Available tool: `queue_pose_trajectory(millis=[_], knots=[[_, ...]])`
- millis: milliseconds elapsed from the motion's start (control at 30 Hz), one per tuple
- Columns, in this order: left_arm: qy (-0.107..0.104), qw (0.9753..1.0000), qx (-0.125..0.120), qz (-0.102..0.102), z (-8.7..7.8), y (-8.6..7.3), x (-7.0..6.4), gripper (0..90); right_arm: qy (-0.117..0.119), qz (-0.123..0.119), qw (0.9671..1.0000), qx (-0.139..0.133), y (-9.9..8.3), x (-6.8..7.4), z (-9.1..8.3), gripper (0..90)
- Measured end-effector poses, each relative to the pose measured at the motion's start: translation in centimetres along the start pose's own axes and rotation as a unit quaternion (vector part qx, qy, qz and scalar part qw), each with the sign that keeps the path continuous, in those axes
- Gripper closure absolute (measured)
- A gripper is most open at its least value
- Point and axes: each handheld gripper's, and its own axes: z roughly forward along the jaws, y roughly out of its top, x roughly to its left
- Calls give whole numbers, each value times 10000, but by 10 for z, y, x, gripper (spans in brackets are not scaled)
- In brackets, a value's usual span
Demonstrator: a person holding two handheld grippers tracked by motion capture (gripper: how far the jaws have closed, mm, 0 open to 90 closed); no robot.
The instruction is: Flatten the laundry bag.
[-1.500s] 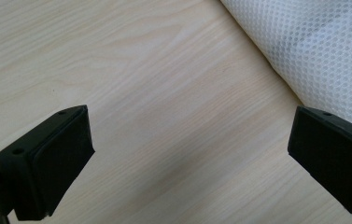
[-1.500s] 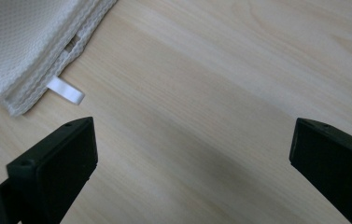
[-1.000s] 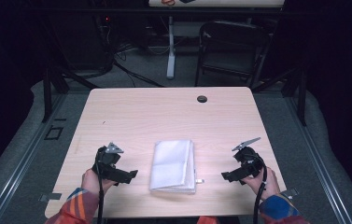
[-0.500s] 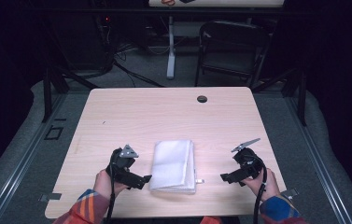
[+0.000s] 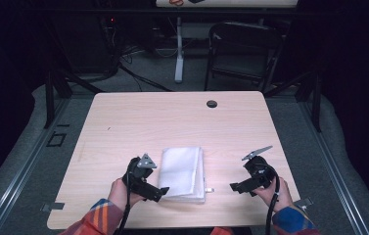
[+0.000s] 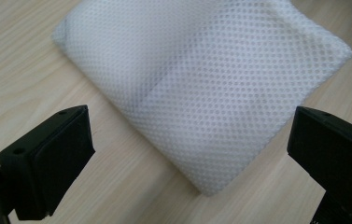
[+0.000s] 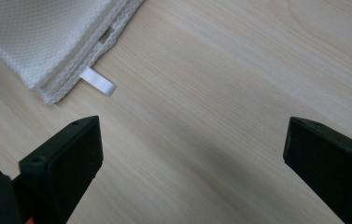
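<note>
Between the left claw's [image 6: 187, 154] spread jaws lies the mesh cloth's [image 6: 201, 79] corner.

A dark chair [image 5: 243, 51] stands beyond the wooden table [image 5: 172, 122] on grey floor [image 5: 40, 142].

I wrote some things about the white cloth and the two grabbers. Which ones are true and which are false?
1. The folded white mesh cloth lies flat on the table. True.
2. The left gripper is clamped on the cloth. False: its jaws stand wide open around a corner of it.
3. The right gripper is open over bare wood. True.
4. A small white tag sticks out of the cloth's edge. True.
5. The cloth is red. False: it is white.
</note>
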Motion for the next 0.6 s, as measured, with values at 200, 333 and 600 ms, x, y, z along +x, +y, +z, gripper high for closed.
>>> queue_pose_trajectory(millis=[200, 333, 600], knots=[[-156, 9996, 66, 226, 11, 7, -11, 9, -18, 55, 10000, -28, -1, -1, -1, 61], [-163, 9992, 141, 337, 16, 9, -16, 14, -12, -8, 10000, 30, 0, -1, 0, 62], [-240, 9986, 168, 449, 21, 11, -20, 29, 55, -27, 9999, 139, 0, 1, 2, 67]])
